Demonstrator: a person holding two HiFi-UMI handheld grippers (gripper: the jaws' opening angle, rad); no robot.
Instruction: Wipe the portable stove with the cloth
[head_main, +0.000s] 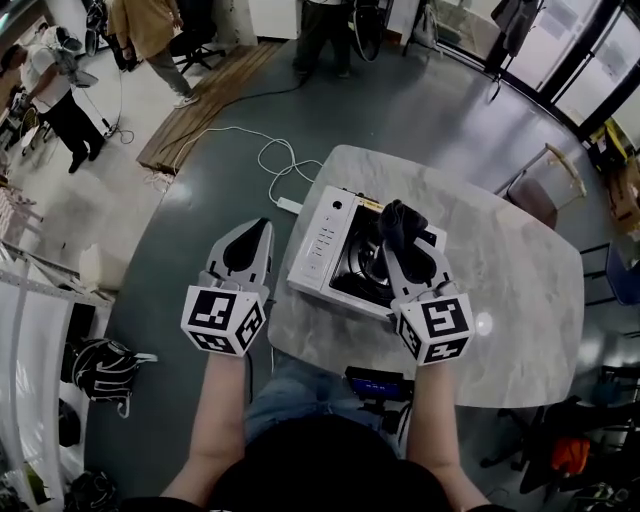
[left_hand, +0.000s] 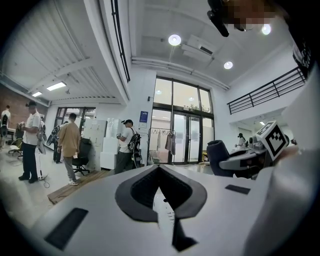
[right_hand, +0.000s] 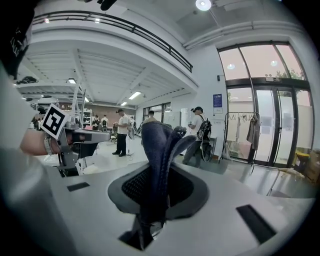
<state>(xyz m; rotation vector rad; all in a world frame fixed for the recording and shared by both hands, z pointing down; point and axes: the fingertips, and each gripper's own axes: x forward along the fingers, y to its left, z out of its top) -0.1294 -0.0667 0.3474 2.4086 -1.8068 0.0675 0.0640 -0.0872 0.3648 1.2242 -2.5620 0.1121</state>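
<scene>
Your right gripper (head_main: 405, 250), clamped on the dark cloth (head_main: 400, 220), hangs right over the portable stove (head_main: 325, 240) on the table (head_main: 500, 300), so the surface to wipe lies just beneath it, while your left gripper (head_main: 262, 230), jaws together and empty, sits left of the stove

White left claw (head_main: 262, 228) and right claw (head_main: 400, 240), dark-padded, with black-and-white marker cubes (head_main: 225, 320); blue jeans (head_main: 290, 385), black top (head_main: 330, 475).
</scene>
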